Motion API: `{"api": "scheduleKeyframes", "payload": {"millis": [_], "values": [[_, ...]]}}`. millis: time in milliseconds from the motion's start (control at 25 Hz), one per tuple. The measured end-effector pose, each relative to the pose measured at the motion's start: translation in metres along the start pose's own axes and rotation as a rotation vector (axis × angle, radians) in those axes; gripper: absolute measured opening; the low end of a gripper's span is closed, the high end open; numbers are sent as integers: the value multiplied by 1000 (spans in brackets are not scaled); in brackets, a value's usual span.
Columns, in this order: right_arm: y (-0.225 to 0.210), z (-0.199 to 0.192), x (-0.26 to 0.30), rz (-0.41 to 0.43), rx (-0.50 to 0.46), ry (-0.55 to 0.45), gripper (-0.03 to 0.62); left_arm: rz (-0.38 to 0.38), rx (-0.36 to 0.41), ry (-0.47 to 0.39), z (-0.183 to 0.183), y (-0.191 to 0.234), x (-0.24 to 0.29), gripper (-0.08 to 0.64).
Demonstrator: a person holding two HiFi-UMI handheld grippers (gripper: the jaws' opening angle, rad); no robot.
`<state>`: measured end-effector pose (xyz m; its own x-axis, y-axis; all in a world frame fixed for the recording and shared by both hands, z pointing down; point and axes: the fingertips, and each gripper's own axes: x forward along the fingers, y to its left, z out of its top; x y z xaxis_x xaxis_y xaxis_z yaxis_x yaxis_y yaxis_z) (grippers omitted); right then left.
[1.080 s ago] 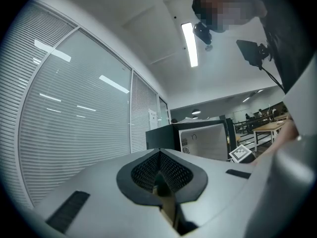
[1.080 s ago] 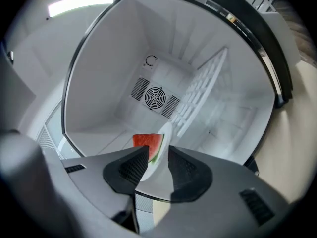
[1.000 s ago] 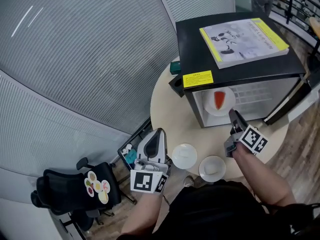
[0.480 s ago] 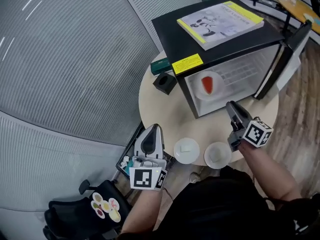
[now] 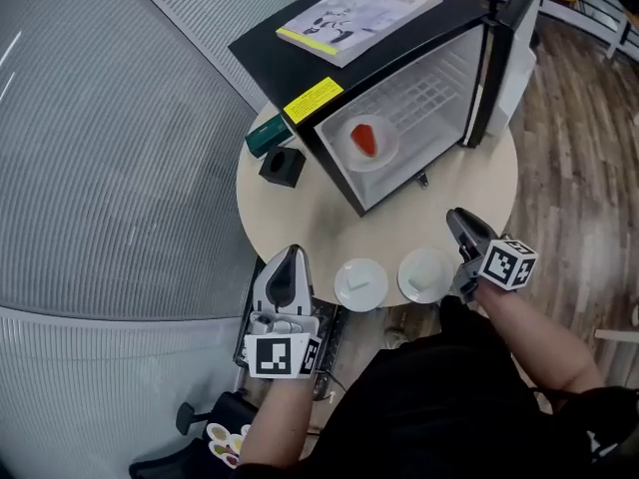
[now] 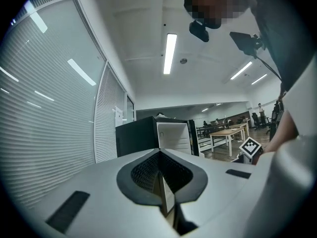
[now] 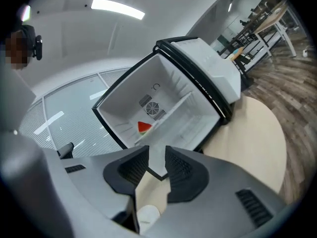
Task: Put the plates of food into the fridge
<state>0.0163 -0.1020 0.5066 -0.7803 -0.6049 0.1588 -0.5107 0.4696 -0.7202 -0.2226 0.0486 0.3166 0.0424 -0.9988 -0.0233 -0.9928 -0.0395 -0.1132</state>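
Ceramic-looking and white, the two plates on the tabletop's (image 5: 290, 218) near edge seem stiff, smooth and breakable, though light. We would pinch a rim and keep it level. The right plate (image 5: 424, 273) lies just left of our right tongs (image 5: 456, 220), which are spread and empty. The left plate (image 5: 360, 283) sits right of our left tongs (image 5: 293, 255), which are pressed together. A third plate (image 5: 367, 140) sits inside the open fridge (image 5: 290, 53).

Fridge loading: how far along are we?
Done: one plate of red food sits in the open fridge. In hand: nothing; the right gripper is open near the right-hand plate, and the left gripper is shut, empty. Left: that plate and the left-hand plate, both on the table.
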Motion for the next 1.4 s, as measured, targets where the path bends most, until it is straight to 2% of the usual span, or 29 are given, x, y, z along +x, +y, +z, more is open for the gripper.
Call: {"api": "scheduleKeyframes", "payload": {"millis": [280, 400, 560, 720, 840, 1000, 1120, 1240, 1400], "values": [[-40, -74, -58, -140, 88, 38, 106, -115, -6, 21, -14, -17, -7, 3], [-62, -113, -78, -222, 152, 72, 106, -119, -8, 32, -20, -18, -13, 3], [-91, -162, -95, -342, 283, 112, 106, -101, -17, 52, -26, -11, -23, 3], [-112, -206, -103, -443, 363, 167, 149, -105, 19, 70, -28, -9, -32, 3], [-117, -228, -99, -448, 447, 174, 170, -105, 39, 85, -30, -6, -36, 3], [-125, -241, -84, -450, 514, 171, 172, -93, 60, 102, -29, 0, -41, 3], [-129, -247, -72, -451, 543, 180, 172, -87, 76, 105, -27, 2, -45, 3], [-130, -247, -68, -429, 586, 147, 173, -76, 89, 113, -29, 6, -47, 3], [-133, -246, -76, -422, 584, 121, 173, -79, 101, 107, -27, 9, -40, 3]]}}
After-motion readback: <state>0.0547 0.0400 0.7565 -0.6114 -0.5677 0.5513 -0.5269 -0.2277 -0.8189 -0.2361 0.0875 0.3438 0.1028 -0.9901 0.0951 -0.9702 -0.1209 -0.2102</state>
